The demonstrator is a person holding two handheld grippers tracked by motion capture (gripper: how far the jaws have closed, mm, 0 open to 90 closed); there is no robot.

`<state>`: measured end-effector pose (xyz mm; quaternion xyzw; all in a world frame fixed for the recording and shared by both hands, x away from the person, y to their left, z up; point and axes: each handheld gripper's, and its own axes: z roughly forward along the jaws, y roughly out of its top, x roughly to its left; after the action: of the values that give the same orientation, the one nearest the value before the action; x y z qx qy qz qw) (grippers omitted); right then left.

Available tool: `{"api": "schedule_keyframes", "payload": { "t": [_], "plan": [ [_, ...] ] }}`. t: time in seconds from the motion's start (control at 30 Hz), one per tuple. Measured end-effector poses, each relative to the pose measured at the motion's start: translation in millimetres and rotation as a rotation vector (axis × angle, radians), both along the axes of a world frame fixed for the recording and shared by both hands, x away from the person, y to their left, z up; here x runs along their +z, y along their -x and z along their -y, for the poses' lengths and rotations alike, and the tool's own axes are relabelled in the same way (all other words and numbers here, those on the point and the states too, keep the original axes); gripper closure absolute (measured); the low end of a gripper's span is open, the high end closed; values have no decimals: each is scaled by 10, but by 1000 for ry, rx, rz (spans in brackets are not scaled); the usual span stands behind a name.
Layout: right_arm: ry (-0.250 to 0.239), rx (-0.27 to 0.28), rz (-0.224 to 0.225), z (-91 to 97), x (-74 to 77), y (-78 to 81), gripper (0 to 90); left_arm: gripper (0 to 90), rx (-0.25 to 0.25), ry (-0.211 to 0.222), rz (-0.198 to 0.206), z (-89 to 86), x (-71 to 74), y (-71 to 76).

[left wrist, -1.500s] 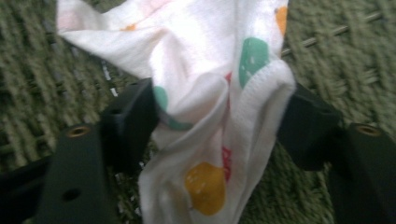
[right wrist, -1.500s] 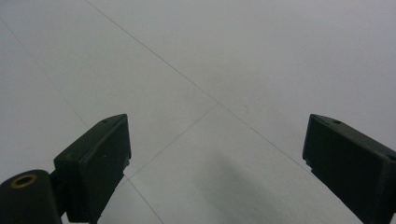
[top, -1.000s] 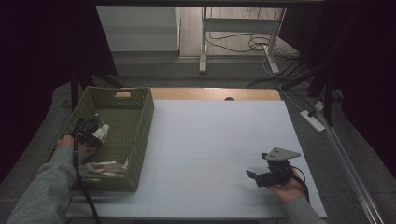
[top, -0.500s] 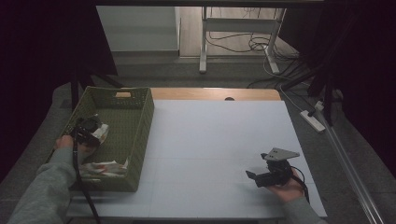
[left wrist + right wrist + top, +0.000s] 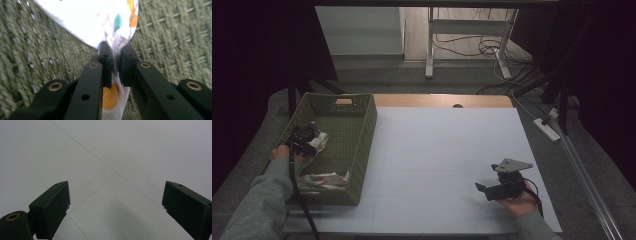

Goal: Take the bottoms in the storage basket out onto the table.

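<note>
Dark curtains close the room on both sides, and behind the table a grey floor carries loose cables [image 5: 482, 47], the white legs of a stand [image 5: 430, 50] and a power strip [image 5: 548, 129]. A smooth, pale sheet with thin straight seams covers the table [image 5: 447, 150]; at the far edge a strip of bare wood [image 5: 437, 100] shows.

On the left part of the table stands a green basket [image 5: 362, 145], rectangular, woven from thick twisted cord, with a handle cut into its far wall. Inside it lies a soft white cloth [image 5: 100, 22] printed with orange and green spots; it is crumpled, and one fold of it stands up between the black jaws.

The left gripper [image 5: 114, 62] is down inside the basket, held by a hand in a grey sleeve [image 5: 257, 205]. Its jaws have just been closing and now they pinch the fold of cloth tightly, with the fabric squeezed flat between the pads.

The right gripper [image 5: 484, 190] rests low over the bare sheet at the near right of the table, well apart from the basket. Its jaws stand wide apart and hold nothing. On its top sits a grey three-cornered plate.
</note>
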<state>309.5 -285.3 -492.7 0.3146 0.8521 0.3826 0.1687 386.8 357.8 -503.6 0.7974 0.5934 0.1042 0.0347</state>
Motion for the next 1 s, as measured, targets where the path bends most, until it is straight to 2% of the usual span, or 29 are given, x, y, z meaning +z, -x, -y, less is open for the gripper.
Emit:
{"api": "schedule_keyframes", "payload": {
  "t": [0.1,0.13,0.43,0.53,0.57,0.83,1.0],
  "plan": [
    [1,-1,3,-1,-3,-3,89,820,-10,26,48,22,97,27],
    [1,-1,3,-1,-3,-3,89,821,-10,26,48,22,97,27],
    [-1,-4,3,1,-1,-5,89,820,-33,118,175,67,341,146],
    [-1,-6,3,4,3,-4,89,820,-43,162,208,84,380,191],
    [-1,-6,3,4,3,-4,89,820,-43,162,208,84,380,191],
    [0,-8,3,6,1,-8,89,820,-21,274,291,34,429,273],
    [1,-9,3,3,0,-7,89,819,-17,312,345,43,483,324]
  ]
}}
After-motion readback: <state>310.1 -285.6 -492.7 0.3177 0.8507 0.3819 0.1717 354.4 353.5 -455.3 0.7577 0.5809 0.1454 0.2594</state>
